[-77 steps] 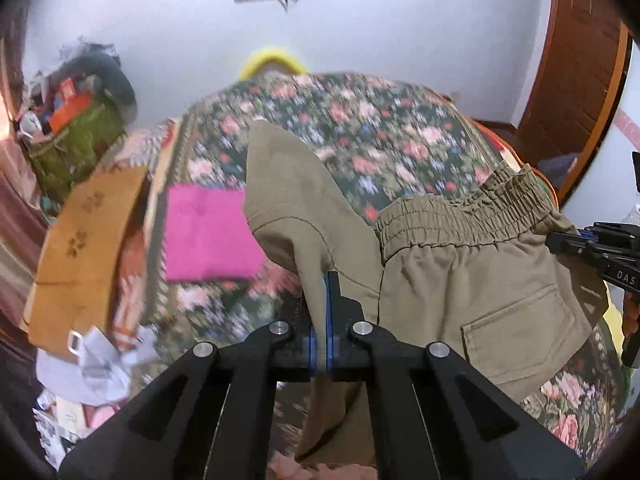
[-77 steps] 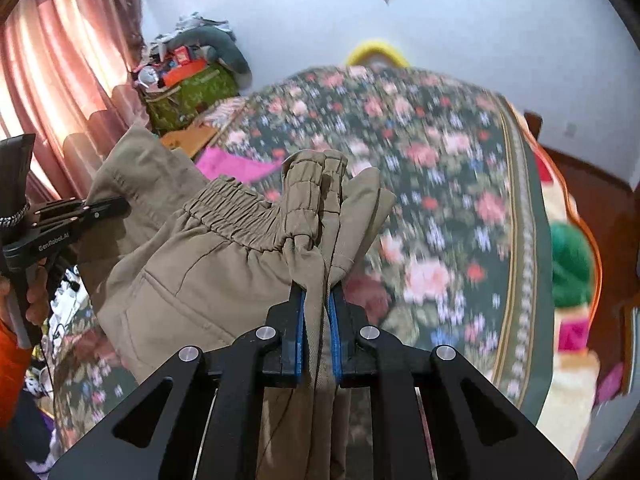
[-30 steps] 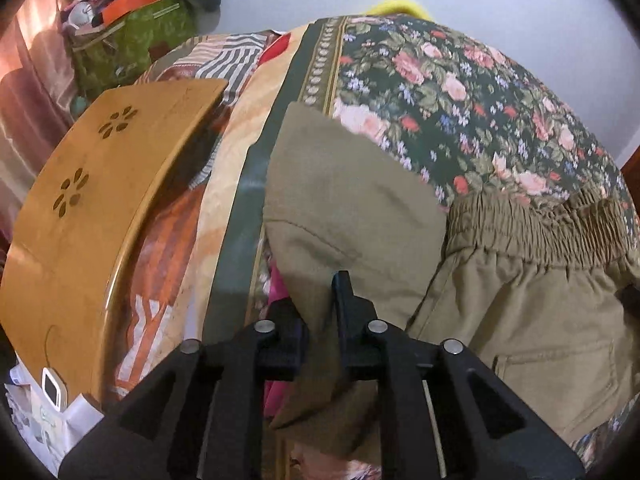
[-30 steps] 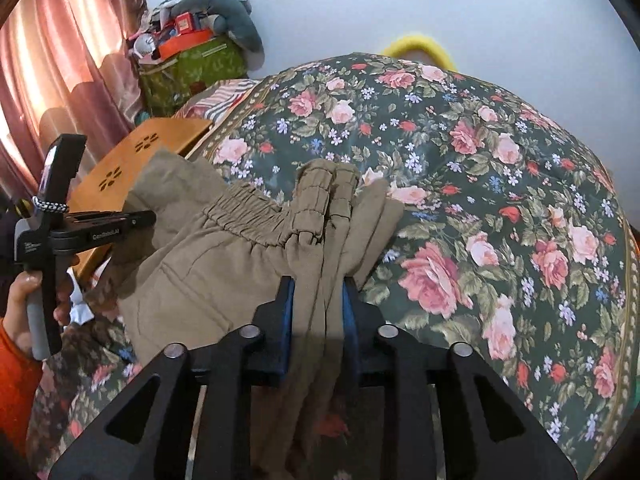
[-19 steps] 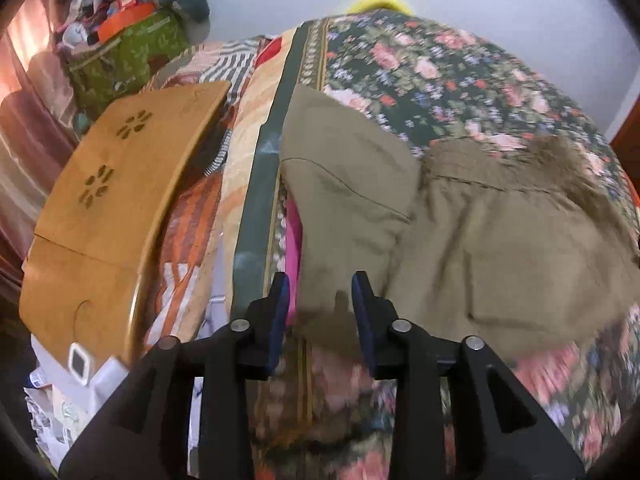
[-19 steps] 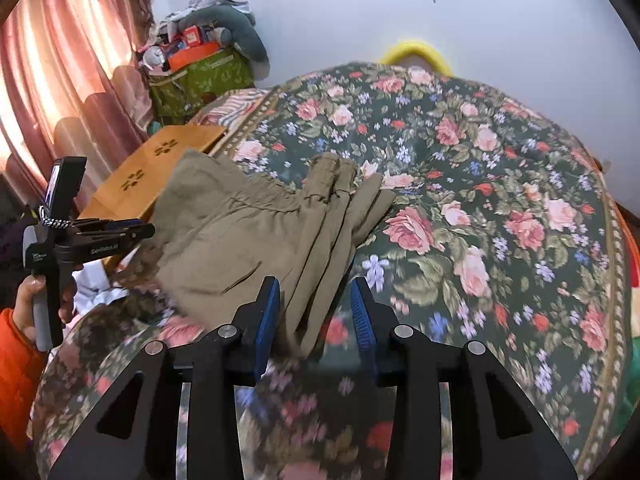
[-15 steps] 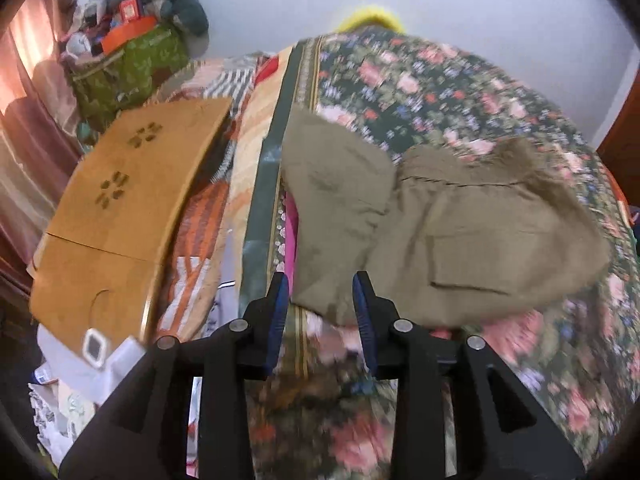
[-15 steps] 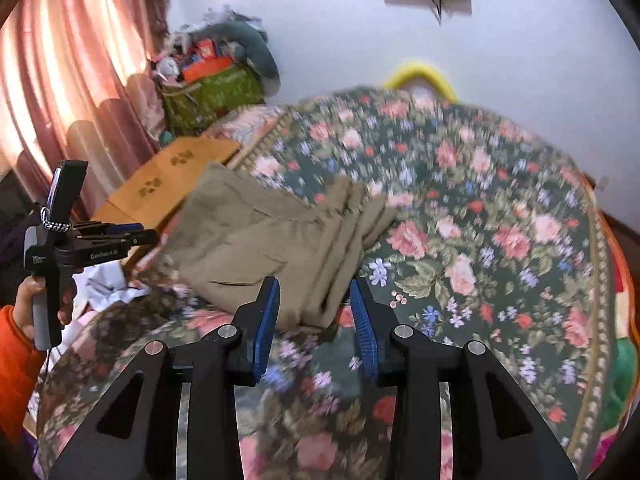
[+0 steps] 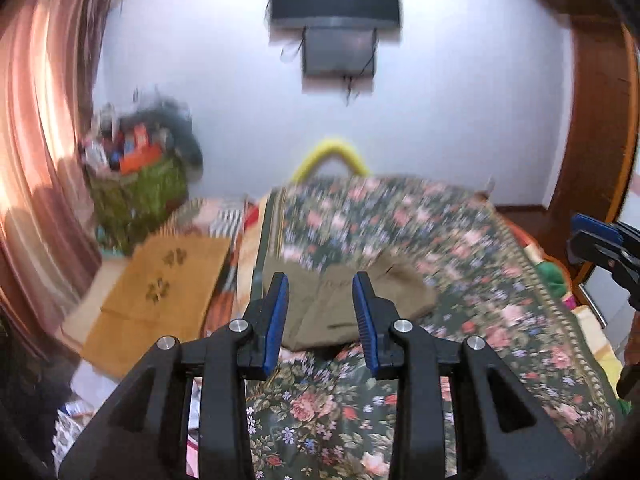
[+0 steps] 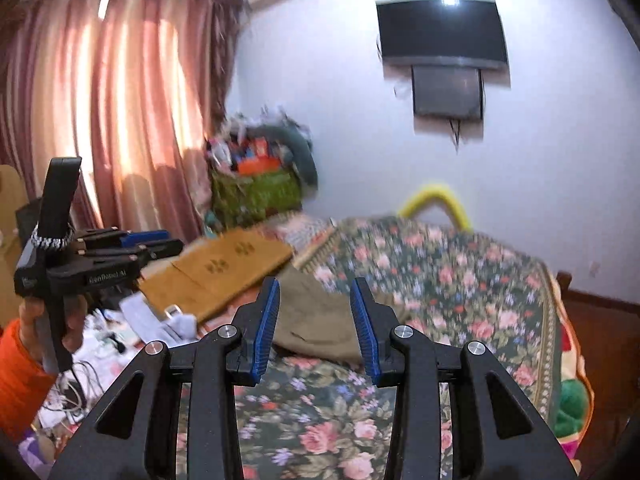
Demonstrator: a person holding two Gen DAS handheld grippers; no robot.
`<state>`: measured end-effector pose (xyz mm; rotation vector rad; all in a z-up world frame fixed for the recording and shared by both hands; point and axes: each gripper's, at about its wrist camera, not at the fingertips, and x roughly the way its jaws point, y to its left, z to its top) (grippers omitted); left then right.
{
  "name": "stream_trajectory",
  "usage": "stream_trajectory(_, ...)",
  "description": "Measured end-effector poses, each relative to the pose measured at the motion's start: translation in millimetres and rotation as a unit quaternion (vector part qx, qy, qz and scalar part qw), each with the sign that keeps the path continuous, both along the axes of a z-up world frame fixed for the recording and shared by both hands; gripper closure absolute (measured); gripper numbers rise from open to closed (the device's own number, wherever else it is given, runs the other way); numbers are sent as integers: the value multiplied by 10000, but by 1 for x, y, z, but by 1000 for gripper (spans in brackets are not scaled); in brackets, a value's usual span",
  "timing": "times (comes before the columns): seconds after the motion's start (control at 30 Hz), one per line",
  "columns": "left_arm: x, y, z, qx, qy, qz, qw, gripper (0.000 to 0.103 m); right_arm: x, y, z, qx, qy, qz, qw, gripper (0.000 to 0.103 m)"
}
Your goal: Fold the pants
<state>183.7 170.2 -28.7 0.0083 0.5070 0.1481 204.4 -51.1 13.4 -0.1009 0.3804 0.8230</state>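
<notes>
The khaki pants (image 9: pixel 320 312) lie folded in a compact pile on the floral bedspread (image 9: pixel 460 280), near its left edge. They also show in the right wrist view (image 10: pixel 316 324). My left gripper (image 9: pixel 320 308) is open and empty, held back above the bed with the pants seen between its blue pads. My right gripper (image 10: pixel 316 316) is open and empty too, raised and clear of the pants. The right gripper shows at the right edge of the left wrist view (image 9: pixel 600 244). The left gripper shows at the left of the right wrist view (image 10: pixel 100 256).
A wooden lap table (image 9: pixel 160 280) lies left of the bed beside scattered clutter (image 10: pixel 100 344). A green bag of items (image 9: pixel 140 184) stands by the pink curtains (image 10: pixel 100 120). A wall screen (image 9: pixel 336 20) hangs above a yellow hoop (image 9: pixel 332 152). A wooden door (image 9: pixel 592 120) is at right.
Both grippers let go of the pants, opened wide, and pulled back and up from the bed. The pants now rest folded on the bedspread.
</notes>
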Motion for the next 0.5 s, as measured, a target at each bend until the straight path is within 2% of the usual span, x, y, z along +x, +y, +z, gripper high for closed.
stream_trajectory(0.23, -85, -53, 43, 293, -924, -90, 9952, 70, -66, -21, 31, 398, -661, 47, 9970, 70)
stream_trajectory(0.37, -125, -70, 57, 203, -1297, -171, 9912, 69, -91, -24, 33, 535, -777, 50, 9955, 70)
stream_trajectory(0.4, -134, -73, 60, 172, -1351, -189, 9905, 63, -96, -25, 33, 543, -814, 15, 9952, 70)
stream_trajectory(0.43, -140, -74, 62, 119, -1385, -229, 9900, 51, -100, -26, 33, 555, -844, -22, 9949, 70)
stream_trajectory(0.5, -153, -77, 65, 36, -1511, -213, 9883, 42, -107, -29, 33, 651, -841, -76, 9943, 68)
